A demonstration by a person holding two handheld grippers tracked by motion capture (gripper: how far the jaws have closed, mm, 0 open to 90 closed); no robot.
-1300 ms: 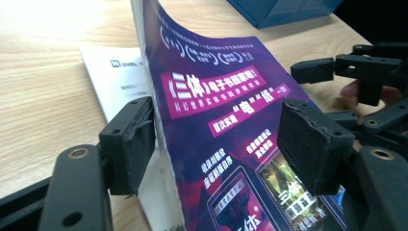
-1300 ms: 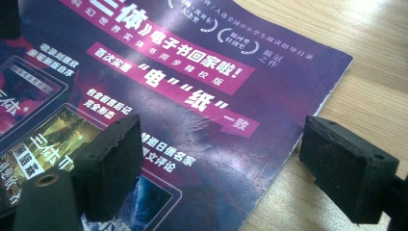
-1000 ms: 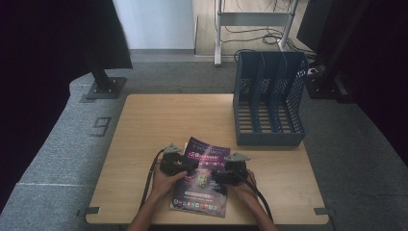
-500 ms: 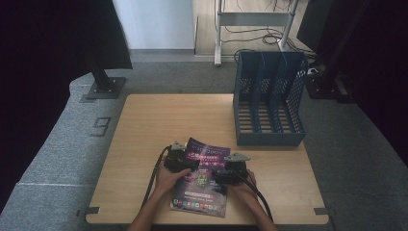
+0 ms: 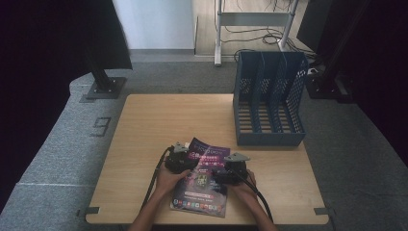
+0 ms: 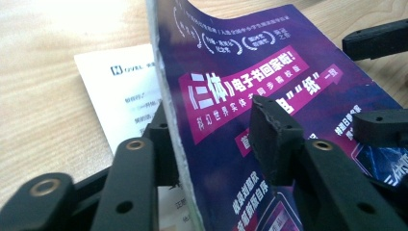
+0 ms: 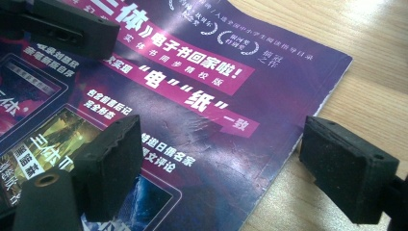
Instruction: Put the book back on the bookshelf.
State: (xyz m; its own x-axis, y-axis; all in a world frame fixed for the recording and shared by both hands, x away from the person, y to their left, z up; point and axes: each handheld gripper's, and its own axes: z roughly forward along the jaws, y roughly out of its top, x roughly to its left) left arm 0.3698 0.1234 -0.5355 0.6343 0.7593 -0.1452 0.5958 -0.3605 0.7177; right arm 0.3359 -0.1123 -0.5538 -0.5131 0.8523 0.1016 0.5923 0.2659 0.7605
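Observation:
A purple magazine [image 5: 202, 188] with white Chinese print lies on the wooden table [image 5: 159, 120] near its front edge. My left gripper [image 5: 192, 162] is at the magazine's left edge. In the left gripper view that edge [image 6: 166, 96] is raised and stands between the jaws of my left gripper [image 6: 214, 120], one pad behind the pages, the other in front of the cover with a gap. These jaws have just been closing. My right gripper [image 5: 219, 172] is open; in the right gripper view one pad hangs over the cover [image 7: 207, 110] and the other over bare wood past its right edge.
A blue slotted file rack [image 5: 269, 106] stands at the table's back right. A white printed sheet [image 6: 120, 91] lies on the wood under the lifted magazine. Bare wood stretches over the table's left and middle. Grey carpet and dark stands surround the table.
The left hand and gripper have shifted slightly toward the magazine's left edge. The right hand has stayed where it was, and the magazine lies in the same place.

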